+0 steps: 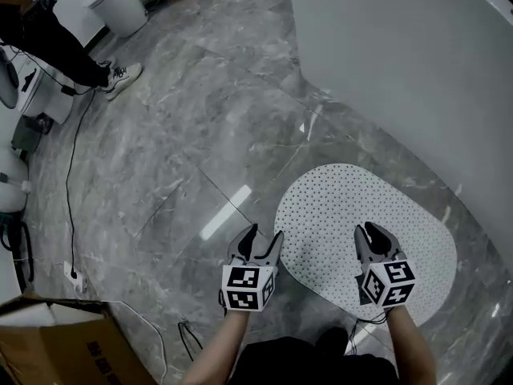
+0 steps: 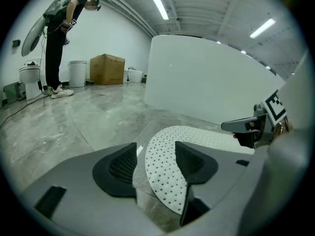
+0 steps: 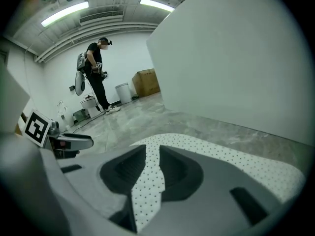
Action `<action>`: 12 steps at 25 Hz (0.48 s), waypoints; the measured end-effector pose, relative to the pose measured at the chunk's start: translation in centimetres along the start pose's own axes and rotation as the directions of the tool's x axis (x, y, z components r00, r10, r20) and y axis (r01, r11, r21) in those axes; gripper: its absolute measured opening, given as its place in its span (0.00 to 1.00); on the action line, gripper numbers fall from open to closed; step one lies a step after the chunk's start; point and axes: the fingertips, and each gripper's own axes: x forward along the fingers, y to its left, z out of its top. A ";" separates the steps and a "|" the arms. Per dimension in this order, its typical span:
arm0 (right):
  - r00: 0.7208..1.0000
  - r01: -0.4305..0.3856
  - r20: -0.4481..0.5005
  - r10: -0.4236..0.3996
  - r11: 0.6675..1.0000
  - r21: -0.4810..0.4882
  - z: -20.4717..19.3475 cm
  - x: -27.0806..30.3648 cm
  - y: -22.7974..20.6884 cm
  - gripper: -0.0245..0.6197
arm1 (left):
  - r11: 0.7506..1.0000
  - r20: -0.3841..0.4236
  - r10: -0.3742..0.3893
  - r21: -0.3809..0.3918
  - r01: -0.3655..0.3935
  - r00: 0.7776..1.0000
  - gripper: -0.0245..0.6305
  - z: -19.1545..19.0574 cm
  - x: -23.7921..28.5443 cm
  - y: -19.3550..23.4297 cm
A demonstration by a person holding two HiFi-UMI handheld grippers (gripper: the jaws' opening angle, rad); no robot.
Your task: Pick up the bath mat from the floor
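Observation:
The bath mat (image 1: 353, 207) is a white oval with small dark dots, lying flat on the grey marble floor. My left gripper (image 1: 265, 233) hangs at the mat's left edge with its jaws wide apart. In the left gripper view the mat's rim (image 2: 162, 178) shows between the two pads (image 2: 118, 168), untouched. My right gripper (image 1: 367, 229) is over the near middle of the mat, jaws close together with a narrow gap. In the right gripper view a strip of mat (image 3: 147, 181) shows through that gap; nothing is held.
A tall white curved wall (image 1: 401, 54) stands right behind the mat. A person (image 1: 48, 38) stands at the far left near a white bin (image 1: 120, 6). A black cable (image 1: 72, 175) crosses the floor to a cardboard box (image 1: 56, 343) at the near left.

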 end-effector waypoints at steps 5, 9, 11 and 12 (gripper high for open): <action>1.000 0.014 -0.003 -0.014 1.000 -0.001 -2.2 2.6 -0.6 0.18 | 1.000 -0.034 0.001 0.016 0.000 0.999 0.43 -2.5 3.9 0.9; 1.000 0.020 -0.012 -0.019 0.999 0.030 -3.1 3.2 -0.6 0.18 | 0.999 -0.092 -0.011 0.044 0.015 0.996 0.45 -4.0 6.5 1.1; 1.000 0.020 -0.009 -0.020 0.999 0.039 -3.0 3.2 -0.6 0.18 | 0.999 -0.114 -0.013 0.043 0.018 0.993 0.46 -4.4 7.6 1.2; 1.000 0.020 -0.008 -0.020 0.999 0.041 -3.0 3.2 -0.5 0.18 | 0.999 -0.123 -0.014 0.043 0.019 0.992 0.47 -4.5 8.0 1.2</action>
